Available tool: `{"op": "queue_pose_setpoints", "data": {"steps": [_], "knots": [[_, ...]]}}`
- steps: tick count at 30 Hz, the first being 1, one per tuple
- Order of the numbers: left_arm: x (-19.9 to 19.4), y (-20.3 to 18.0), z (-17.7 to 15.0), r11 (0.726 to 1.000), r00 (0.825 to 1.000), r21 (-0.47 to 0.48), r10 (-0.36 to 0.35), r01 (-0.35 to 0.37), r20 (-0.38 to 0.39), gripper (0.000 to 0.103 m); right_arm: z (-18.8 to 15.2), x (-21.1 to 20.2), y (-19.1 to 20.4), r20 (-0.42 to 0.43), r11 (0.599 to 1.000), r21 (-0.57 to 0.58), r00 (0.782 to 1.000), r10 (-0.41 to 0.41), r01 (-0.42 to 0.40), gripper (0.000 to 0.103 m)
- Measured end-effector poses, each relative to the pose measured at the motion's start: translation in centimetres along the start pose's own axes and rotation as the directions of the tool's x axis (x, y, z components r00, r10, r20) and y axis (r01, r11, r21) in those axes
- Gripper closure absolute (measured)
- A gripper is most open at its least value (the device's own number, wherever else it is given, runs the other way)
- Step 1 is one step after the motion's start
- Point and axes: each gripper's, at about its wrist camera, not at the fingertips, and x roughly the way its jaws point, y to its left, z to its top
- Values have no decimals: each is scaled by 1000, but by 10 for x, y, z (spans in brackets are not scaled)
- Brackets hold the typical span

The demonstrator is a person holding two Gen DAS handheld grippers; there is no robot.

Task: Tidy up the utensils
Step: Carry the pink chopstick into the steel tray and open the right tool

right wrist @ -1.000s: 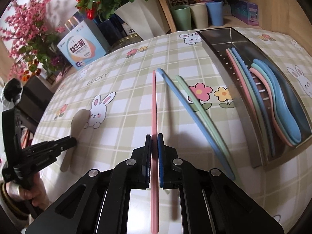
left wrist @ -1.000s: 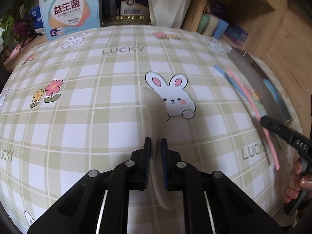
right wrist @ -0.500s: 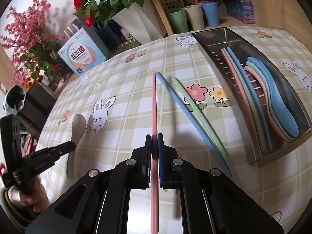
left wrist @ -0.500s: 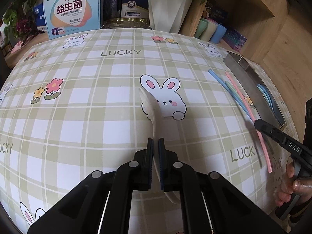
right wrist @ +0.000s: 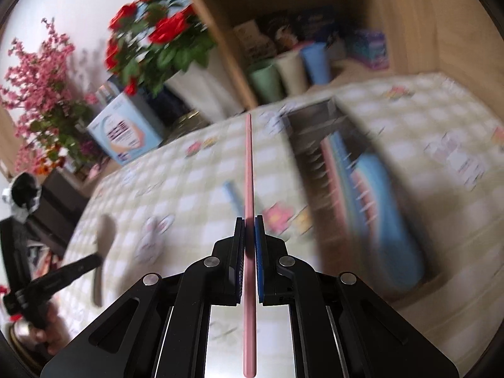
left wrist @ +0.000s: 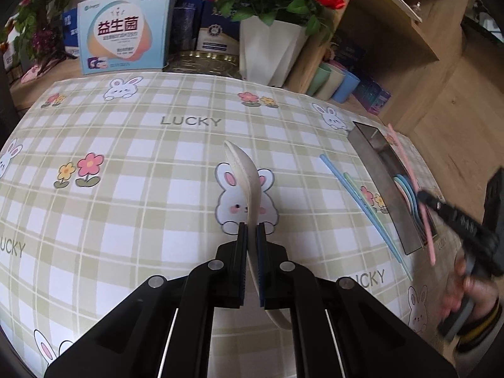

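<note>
The left gripper (left wrist: pixel 251 231) clamps a white spoon (left wrist: pixel 247 182) above the checked tablecloth (left wrist: pixel 132 195); the right gripper (right wrist: pixel 249 225) clamps 1 pink chopstick (right wrist: pixel 249 170), beside the metal tray (right wrist: pixel 310 163).

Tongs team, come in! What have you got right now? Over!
Left tongs shut on white spoon. Right tongs shut on pink chopstick. Metal tray ahead; blue chopstick lies on table. Nothing blocking.

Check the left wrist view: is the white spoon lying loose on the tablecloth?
No, the left gripper is clamped on the white spoon.
</note>
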Motion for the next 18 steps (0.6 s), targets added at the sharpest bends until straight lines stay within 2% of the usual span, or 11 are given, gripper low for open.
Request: {"op": "queue_pose_setpoints", "data": {"steps": [4,7,14,18], "knots": [[8,-5,-5,1000,1000,-9,-13,13,-24,98,16,21,-36,-64,996,2,994,-88,88,97],[12,-5,-7,1000,999,-19,-18,17,-37,98,20,35,-43,-110,992,-35,986,-128,124,97],[16,-3,-11,1000,998,-26,-16,15,-56,97,20,54,-41,-151,990,-46,978,-141,136,97],[19,0,-16,999,997,-38,-21,19,-72,98,16,60,-44,-183,988,12,972,-148,153,97]]}}
